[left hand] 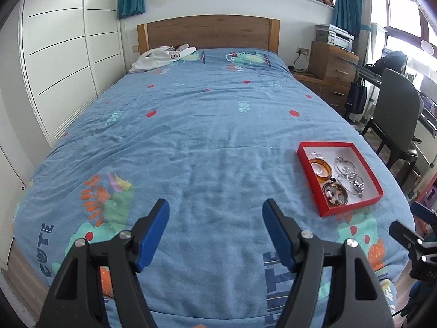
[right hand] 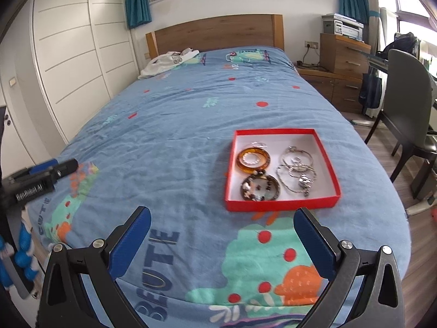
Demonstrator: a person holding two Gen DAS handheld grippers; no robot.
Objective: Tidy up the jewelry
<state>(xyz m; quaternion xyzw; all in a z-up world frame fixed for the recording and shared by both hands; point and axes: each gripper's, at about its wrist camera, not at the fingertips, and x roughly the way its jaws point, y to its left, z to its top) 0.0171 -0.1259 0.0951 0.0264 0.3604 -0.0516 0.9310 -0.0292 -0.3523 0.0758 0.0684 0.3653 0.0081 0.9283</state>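
A red box (right hand: 278, 206) with a white inside lies on the blue bedspread and also shows in the left wrist view (left hand: 347, 210). In it lie an amber bangle (right hand: 252, 159), a dark mottled bangle (right hand: 260, 187), silver hoops (right hand: 296, 154) and a silver chain with a charm (right hand: 299, 180). My right gripper (right hand: 222, 214) is open and empty, just short of the box's near edge. My left gripper (left hand: 215, 206) is open and empty over bare bedspread, left of the box. Each gripper shows at the edge of the other's view.
The bed (left hand: 191, 136) has a wooden headboard (left hand: 207, 31) and white clothing (left hand: 161, 57) near the pillow end. White wardrobe doors (left hand: 62, 63) stand at the left. A wooden dresser (right hand: 344, 63), a dark chair (right hand: 409, 114) and a desk stand at the right.
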